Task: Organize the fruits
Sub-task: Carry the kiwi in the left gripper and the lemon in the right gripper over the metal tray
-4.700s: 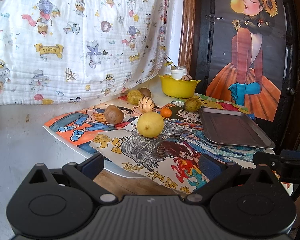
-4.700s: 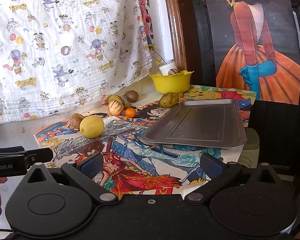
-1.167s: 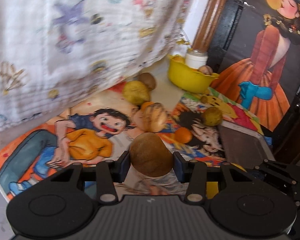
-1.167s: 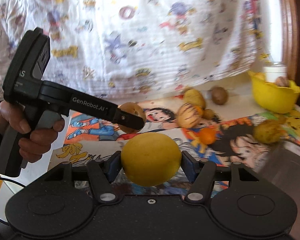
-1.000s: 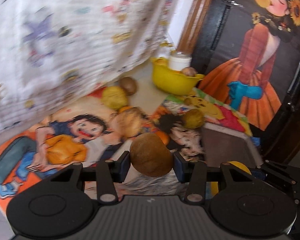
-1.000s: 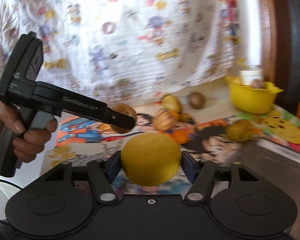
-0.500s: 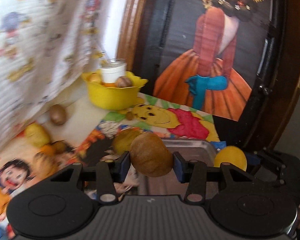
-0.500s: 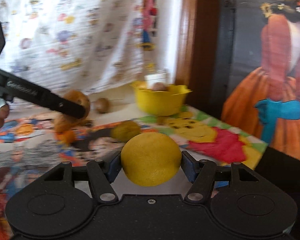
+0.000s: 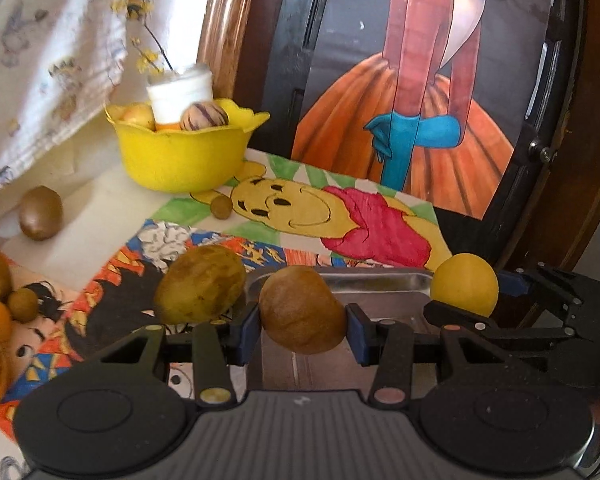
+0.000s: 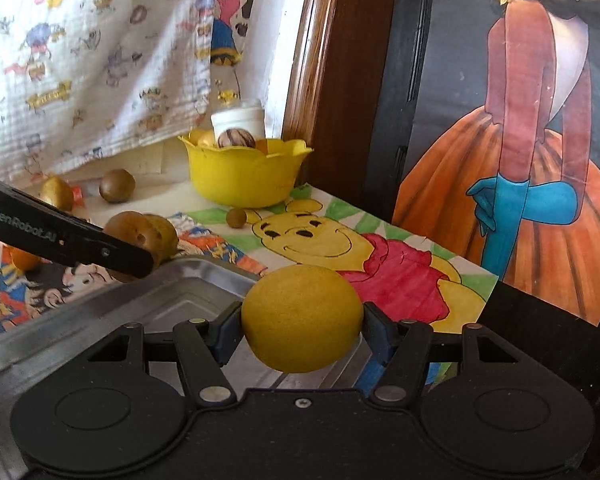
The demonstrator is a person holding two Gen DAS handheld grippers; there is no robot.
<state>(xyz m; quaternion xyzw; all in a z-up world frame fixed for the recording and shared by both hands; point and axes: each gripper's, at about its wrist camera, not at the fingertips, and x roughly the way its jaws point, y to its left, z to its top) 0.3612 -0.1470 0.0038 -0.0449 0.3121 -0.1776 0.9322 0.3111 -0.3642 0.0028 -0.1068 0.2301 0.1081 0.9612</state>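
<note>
My left gripper (image 9: 302,326) is shut on a brown round fruit (image 9: 300,309) and holds it over the near left part of the metal tray (image 9: 380,288). My right gripper (image 10: 300,338) is shut on a yellow lemon-like fruit (image 10: 302,328), over the tray's (image 10: 100,320) far right corner. In the left wrist view that yellow fruit (image 9: 464,284) and the right gripper show at the right. In the right wrist view the left gripper's arm crosses from the left with the brown fruit (image 10: 130,232) at its tip.
A yellow bowl (image 9: 180,156) with fruits and a white cup stands at the back. A greenish-brown fruit (image 9: 200,282) lies just left of the tray. More fruits (image 9: 40,212) lie on the cartoon mats at the left. A dark framed poster (image 10: 520,120) rises behind.
Both grippers have swung right from the fruit pile to above the tray, each still carrying its fruit. The tray now lies directly under them.
</note>
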